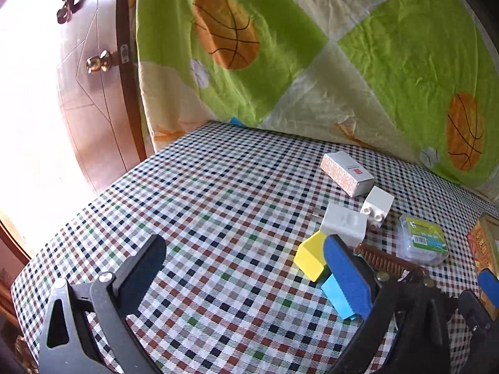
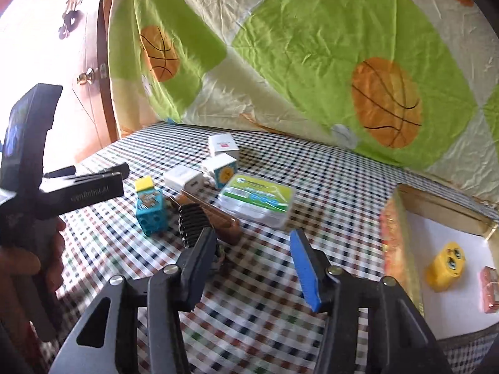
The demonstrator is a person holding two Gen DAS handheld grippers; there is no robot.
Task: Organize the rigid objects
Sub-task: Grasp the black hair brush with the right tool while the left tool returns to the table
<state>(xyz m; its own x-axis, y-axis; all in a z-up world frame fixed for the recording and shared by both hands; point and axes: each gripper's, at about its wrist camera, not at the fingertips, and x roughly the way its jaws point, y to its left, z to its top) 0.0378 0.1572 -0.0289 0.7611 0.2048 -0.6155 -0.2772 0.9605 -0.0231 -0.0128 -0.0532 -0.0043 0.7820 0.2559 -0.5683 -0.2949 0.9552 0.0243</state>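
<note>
Rigid objects sit clustered on the checked tablecloth [image 1: 218, 218]: one yellow-and-blue block [image 2: 149, 207], two white blocks [image 1: 344, 224], one white carton [image 1: 346, 173], one clear plastic case [image 2: 257, 201], one brown comb [image 1: 385, 260]. Left gripper [image 1: 246, 277] hangs wide open, empty; right gripper [image 2: 254, 268] likewise open. Beside them, one box [image 2: 393, 233] holds one yellow block [image 2: 444, 265].

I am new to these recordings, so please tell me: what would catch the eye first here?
First, the green quilt with orange basketballs hanging behind the checkered tablecloth. Then the cluster of small things at mid-table, notably the yellow-and-blue toy block and the green-labelled plastic case. At right, an open box holds a yellow block.
</note>
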